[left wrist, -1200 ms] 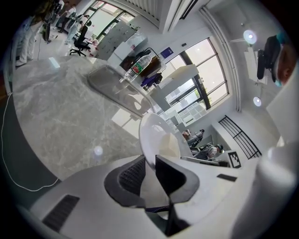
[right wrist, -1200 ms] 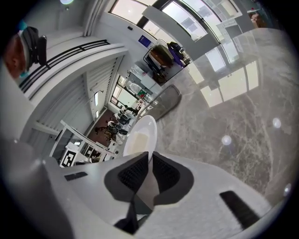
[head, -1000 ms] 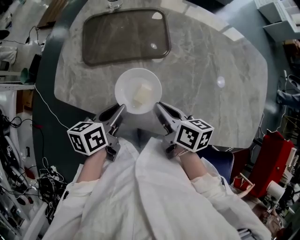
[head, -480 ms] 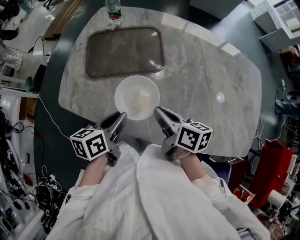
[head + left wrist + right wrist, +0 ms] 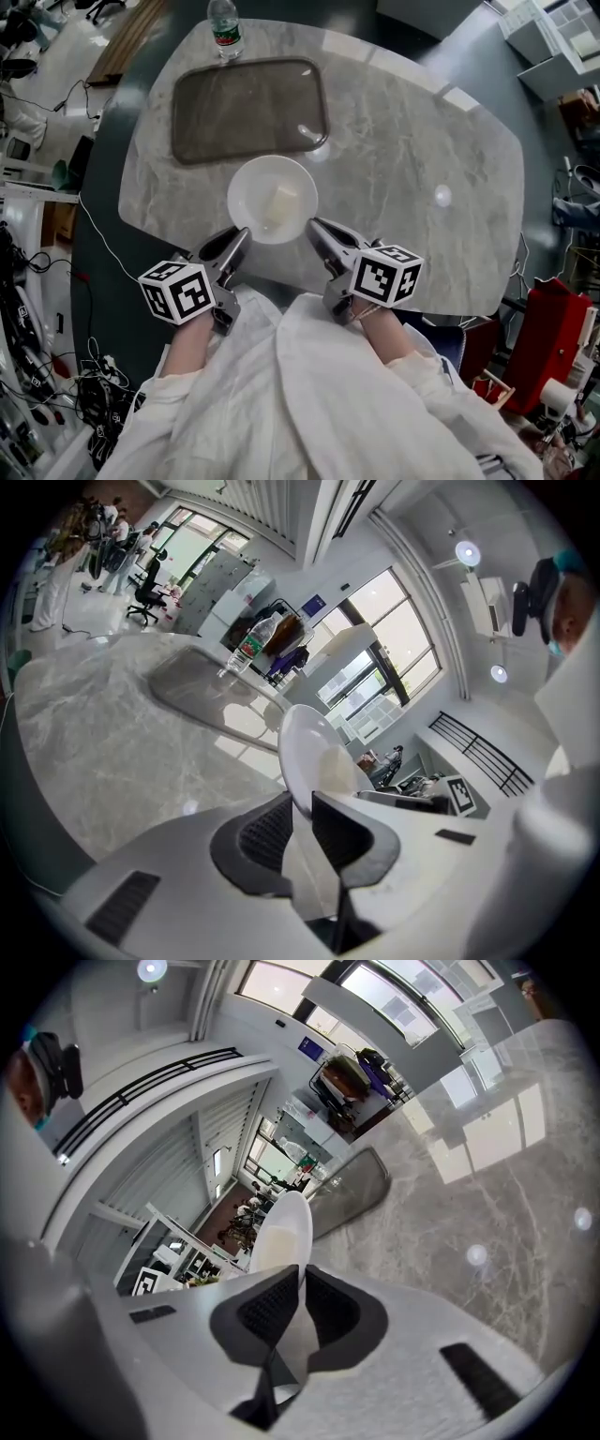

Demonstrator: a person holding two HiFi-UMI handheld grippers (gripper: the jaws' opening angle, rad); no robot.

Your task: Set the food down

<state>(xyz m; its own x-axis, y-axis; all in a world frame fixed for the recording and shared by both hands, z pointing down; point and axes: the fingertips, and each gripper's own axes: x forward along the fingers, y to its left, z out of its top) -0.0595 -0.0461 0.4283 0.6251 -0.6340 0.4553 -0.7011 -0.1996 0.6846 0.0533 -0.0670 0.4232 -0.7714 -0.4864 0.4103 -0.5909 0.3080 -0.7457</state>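
Pale block of food (image 5: 281, 204): it lies inside the white round bowl (image 5: 246, 187), a little toward the bowl's 4 o'clock side.
Bowl's place: over the grey marble table (image 5: 403, 141), near the table's 6 o'clock edge. I cannot tell whether its base touches the stone.
Left gripper (image 5: 239, 236): clamped on the bowl's rim at 7 o'clock, the rim pinched between its ribbed pads.
Right gripper (image 5: 316, 225): its jaws have just been closing, and the rim at 5 o'clock is pressed between them.
Why two grips: I judge that I hold opposite sides of the near rim so the bowl stays level and the food does not slide.
Clear ground: the dark rectangular tray (image 5: 248, 108) lies at the bowl's 12 o'clock and the clear plastic bottle (image 5: 224, 26) at 11 o'clock beyond it, so bare stone lies under the bowl for setting down.
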